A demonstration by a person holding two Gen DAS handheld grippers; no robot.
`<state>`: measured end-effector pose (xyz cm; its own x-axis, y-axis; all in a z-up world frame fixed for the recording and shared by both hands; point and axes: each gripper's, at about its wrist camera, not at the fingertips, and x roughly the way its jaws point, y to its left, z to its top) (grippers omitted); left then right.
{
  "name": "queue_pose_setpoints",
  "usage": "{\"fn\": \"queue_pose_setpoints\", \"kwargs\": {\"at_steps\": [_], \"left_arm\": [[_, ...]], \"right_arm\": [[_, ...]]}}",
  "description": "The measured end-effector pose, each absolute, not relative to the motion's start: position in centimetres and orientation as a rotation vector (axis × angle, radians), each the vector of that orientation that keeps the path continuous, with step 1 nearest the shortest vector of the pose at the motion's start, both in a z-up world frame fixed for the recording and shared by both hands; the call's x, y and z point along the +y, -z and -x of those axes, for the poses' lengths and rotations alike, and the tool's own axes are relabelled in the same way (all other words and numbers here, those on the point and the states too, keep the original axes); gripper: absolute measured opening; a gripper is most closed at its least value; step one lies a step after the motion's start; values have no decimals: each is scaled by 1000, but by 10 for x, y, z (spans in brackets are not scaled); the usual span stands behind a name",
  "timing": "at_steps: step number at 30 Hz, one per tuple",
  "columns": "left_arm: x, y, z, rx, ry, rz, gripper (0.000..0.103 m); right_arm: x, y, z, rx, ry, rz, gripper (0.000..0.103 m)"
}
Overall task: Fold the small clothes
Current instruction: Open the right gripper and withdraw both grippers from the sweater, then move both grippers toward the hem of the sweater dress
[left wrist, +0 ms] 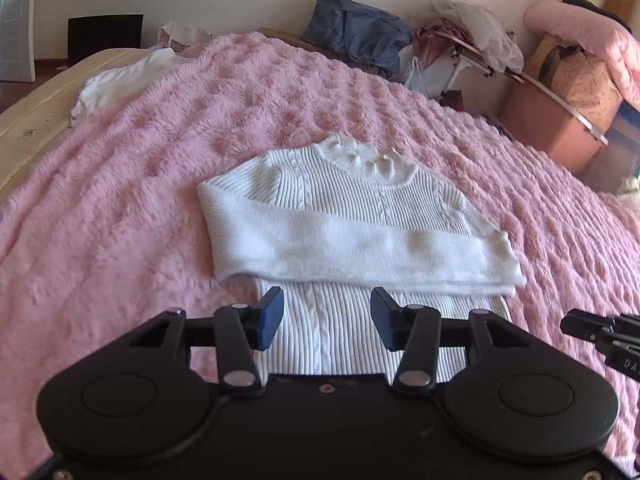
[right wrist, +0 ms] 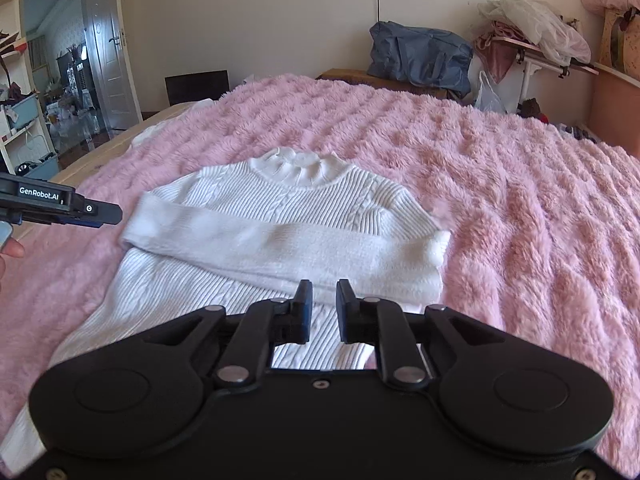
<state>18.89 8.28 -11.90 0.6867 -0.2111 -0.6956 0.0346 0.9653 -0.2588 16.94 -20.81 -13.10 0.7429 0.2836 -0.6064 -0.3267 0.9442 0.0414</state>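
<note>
A white ribbed sweater (left wrist: 340, 196) (right wrist: 280, 204) lies flat on a fluffy pink blanket (left wrist: 120, 208) (right wrist: 520, 208), collar away from me. Its sleeves are folded across the chest in a white band (left wrist: 360, 244) (right wrist: 280, 240). My left gripper (left wrist: 327, 300) hovers open over the sweater's lower body with nothing between its blue pads. My right gripper (right wrist: 325, 292) stands just above the band's near edge, its pads a narrow gap apart and gripping nothing. The left gripper (right wrist: 100, 216) shows from the side at the sweater's left shoulder, and the right gripper's tip (left wrist: 572, 324) peeks in at the right edge.
Another white garment (left wrist: 120, 80) lies at the blanket's far left, beside the wooden bed edge (left wrist: 24, 128). A blue bag (left wrist: 356, 36) (right wrist: 420, 56), a heap of clothes and plastic (left wrist: 468, 28) and cardboard boxes (left wrist: 560, 120) line the far and right sides. A hand (right wrist: 10, 248) holds the left gripper.
</note>
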Motion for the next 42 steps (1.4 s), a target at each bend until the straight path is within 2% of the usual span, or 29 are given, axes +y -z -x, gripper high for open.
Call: {"fn": "queue_pose_setpoints", "kwargs": {"at_steps": [1,3,4,5,10,16,25,32,39,40,42], "left_arm": [[81,118,-172,822,139,209,51],[76,119,-137,863,139,166,52],[73,120,-123,885,136,152,52],[71,123,-105,911,136,140,52],[62,142,-36,1003,121,133,52],[55,160,3,1053,107,80,53],[77,189,10,1107,18,135,52],[86,206,3,1156,33,200,48],[85,214,-4,1201,80,229,40],[85,214,-4,1201,89,231,37],[86,216,-5,1211,116,254,23]], "right_arm": [[-208,129,-156,667,-337,57,16],[-205,126,-126,701,-327,41,28],[-204,126,-112,721,-320,28,42],[-203,127,-101,734,-320,15,50],[-209,144,-52,871,-297,-100,50],[-216,162,-14,939,-233,-128,50],[-218,186,9,1011,-203,-108,50],[-221,206,6,1069,-186,-108,49],[-222,215,-1,1094,-196,-120,49],[-221,216,-1,1094,-200,-124,49],[-221,218,-4,1101,-214,-136,49]]}}
